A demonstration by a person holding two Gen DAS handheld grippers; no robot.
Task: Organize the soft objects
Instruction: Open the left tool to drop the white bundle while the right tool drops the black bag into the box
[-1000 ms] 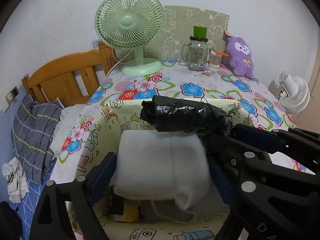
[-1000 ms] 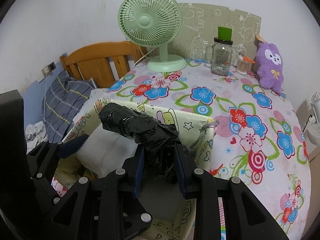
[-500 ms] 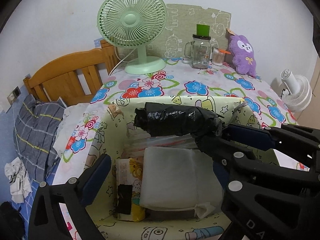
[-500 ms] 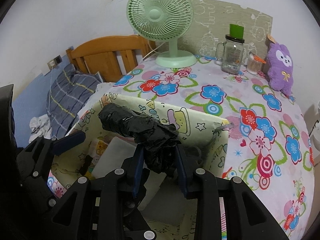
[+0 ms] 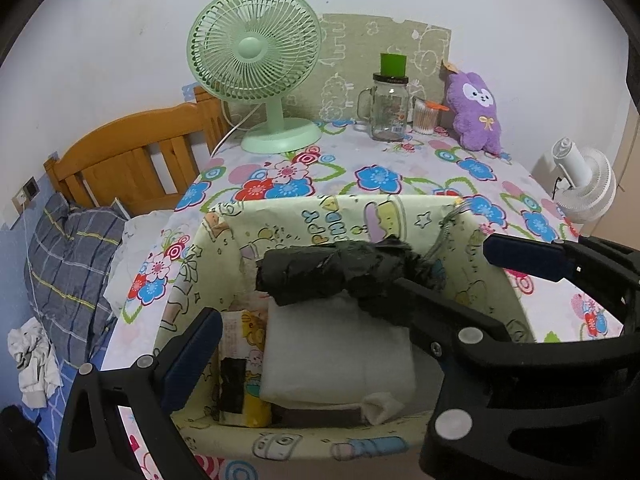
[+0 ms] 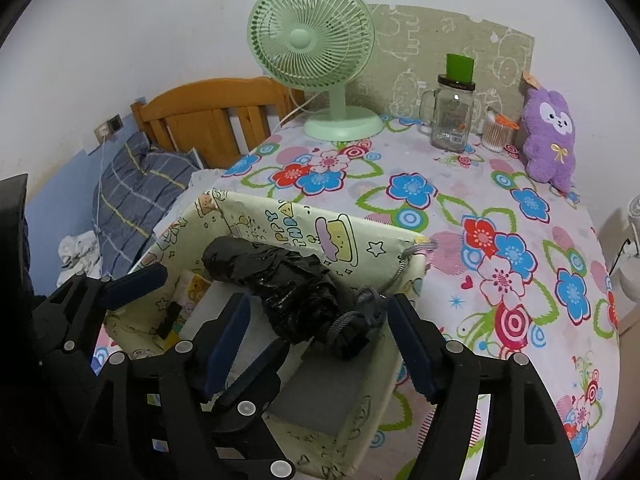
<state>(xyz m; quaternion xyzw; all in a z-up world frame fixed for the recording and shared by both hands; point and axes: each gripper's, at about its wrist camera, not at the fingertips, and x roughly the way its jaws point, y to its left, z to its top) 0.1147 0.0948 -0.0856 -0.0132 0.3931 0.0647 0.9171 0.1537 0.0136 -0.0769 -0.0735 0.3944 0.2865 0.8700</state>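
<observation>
Umbrella (image 6: 276, 288), folded and black, lies in the cartoon-print storage box (image 6: 320, 224) on top of a white foam pad (image 5: 340, 352); right hand-held gripper (image 6: 316, 344) is opening around it, pads clear, while left hand-held gripper (image 5: 352, 304) stands wide and empty

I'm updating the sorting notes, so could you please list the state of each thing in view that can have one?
Right gripper: jaws opening, pads clear of the umbrella between them.
Left gripper: wide open, empty.
Black folded umbrella: lying inside the bin on the white pad.
Fabric bin: open-topped, upright.
Green fan: blades look still.
Glass jar: lidded, upright.
</observation>
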